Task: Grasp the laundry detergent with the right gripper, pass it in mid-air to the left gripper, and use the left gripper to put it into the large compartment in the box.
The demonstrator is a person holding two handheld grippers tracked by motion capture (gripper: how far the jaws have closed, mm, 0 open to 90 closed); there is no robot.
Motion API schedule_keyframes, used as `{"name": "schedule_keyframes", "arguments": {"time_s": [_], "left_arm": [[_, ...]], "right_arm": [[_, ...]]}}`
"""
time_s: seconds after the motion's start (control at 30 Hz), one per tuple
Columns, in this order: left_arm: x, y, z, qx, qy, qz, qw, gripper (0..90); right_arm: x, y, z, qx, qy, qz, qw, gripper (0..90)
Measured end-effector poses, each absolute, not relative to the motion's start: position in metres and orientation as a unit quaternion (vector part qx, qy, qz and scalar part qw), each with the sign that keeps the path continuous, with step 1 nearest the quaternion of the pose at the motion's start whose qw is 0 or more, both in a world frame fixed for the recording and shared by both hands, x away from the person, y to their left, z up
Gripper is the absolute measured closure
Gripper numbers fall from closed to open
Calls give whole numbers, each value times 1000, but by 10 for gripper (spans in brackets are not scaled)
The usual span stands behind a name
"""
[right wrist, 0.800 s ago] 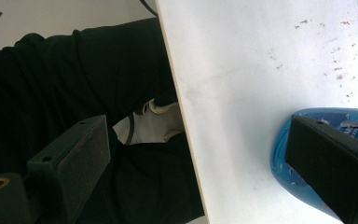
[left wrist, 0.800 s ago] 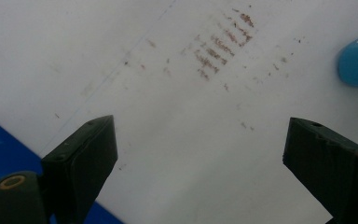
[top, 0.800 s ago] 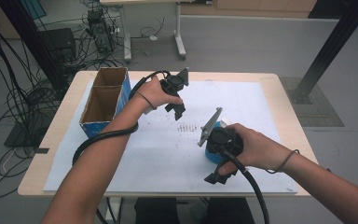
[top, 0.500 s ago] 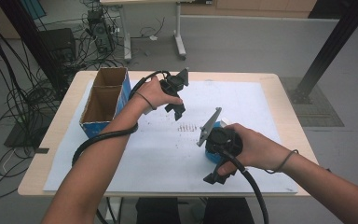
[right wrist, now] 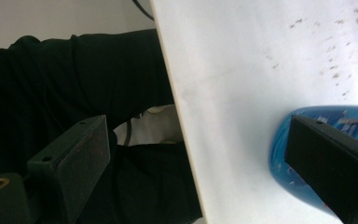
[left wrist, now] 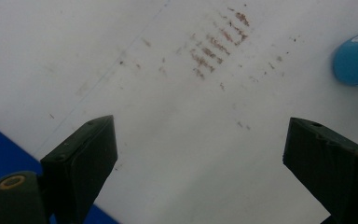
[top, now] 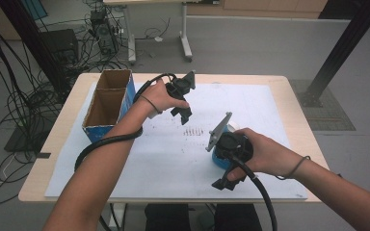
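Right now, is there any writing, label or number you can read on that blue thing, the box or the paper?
None can be read.
Blue thing: pale marks on its side, too blurred to read.
Box: blue wall with small pale marks in the left gripper view, too small to read.
Paper: rows of brown smudges, stains and not letters.
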State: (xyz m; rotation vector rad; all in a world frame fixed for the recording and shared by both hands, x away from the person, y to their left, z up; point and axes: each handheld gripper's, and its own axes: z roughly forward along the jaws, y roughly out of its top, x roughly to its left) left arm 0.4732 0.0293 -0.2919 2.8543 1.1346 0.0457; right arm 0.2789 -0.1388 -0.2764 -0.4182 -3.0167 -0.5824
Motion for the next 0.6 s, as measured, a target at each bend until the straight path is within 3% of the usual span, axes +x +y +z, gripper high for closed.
{"name": "schedule_keyframes", "arguments": {"time_s": [0.6], "left_arm": [[470,34,-288,927,373,15,44,103]], "right_arm": [[268,-169,-279,-167,-967,-190,25,63]]}}
